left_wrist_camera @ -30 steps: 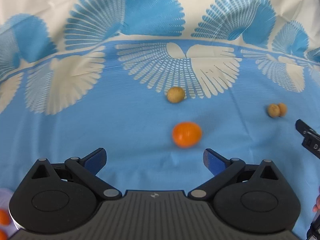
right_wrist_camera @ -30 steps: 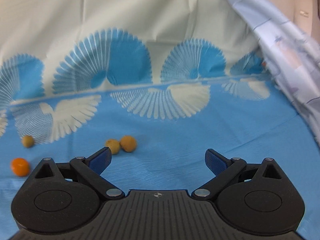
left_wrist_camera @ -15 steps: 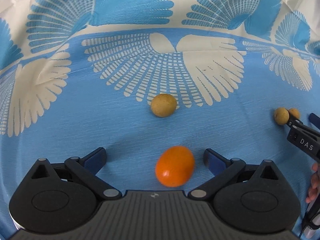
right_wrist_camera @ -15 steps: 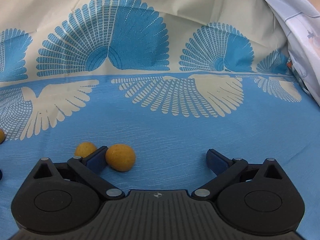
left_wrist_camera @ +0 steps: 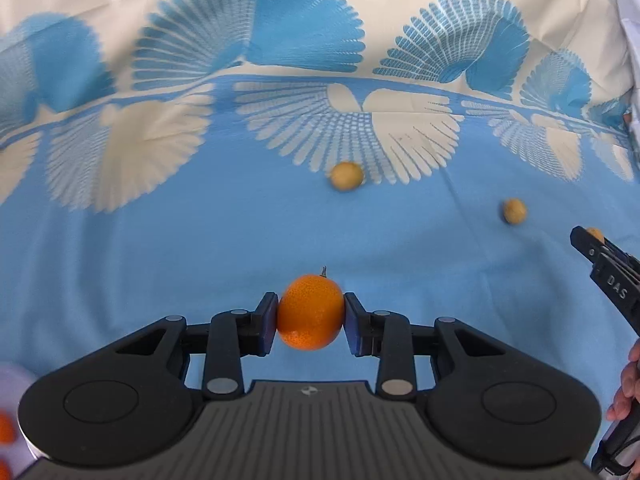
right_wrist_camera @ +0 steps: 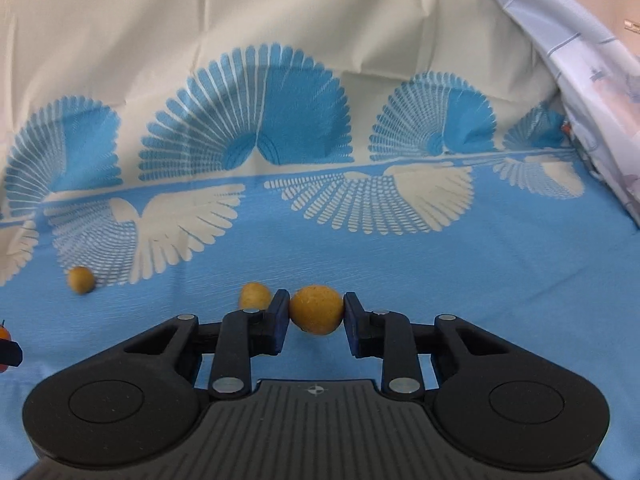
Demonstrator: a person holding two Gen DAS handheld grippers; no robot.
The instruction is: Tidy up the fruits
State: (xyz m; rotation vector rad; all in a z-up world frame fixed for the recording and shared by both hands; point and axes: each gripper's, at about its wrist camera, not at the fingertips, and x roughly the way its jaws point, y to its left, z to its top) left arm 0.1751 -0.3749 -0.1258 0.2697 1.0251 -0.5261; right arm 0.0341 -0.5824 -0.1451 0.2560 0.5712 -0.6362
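My left gripper (left_wrist_camera: pixel 311 318) is shut on an orange mandarin (left_wrist_camera: pixel 310 304) with a short stem, held above the blue cloth. My right gripper (right_wrist_camera: pixel 316 314) is shut on a small yellow-brown fruit (right_wrist_camera: pixel 316 304), also lifted. It shows at the right edge of the left wrist view (left_wrist_camera: pixel 592 242) with the fruit at its tip. Two more yellow-brown fruits lie on the cloth: one (left_wrist_camera: pixel 346 175) ahead of the left gripper, one (left_wrist_camera: pixel 514 211) to its right. In the right wrist view they are at far left (right_wrist_camera: pixel 80 279) and just behind the left finger (right_wrist_camera: pixel 253 295).
A blue and cream fan-patterned cloth (left_wrist_camera: pixel 200 240) covers the surface. A pale plate (left_wrist_camera: pixel 12 384) with orange fruits (left_wrist_camera: pixel 6 428) sits at the lower left of the left wrist view. A light patterned fabric (right_wrist_camera: pixel 580 60) hangs at the right wrist view's right.
Both grippers have closed, the left on the mandarin and the right on a yellow-brown fruit. Both have lifted and pulled back, leaving one fruit of the pair on the cloth.
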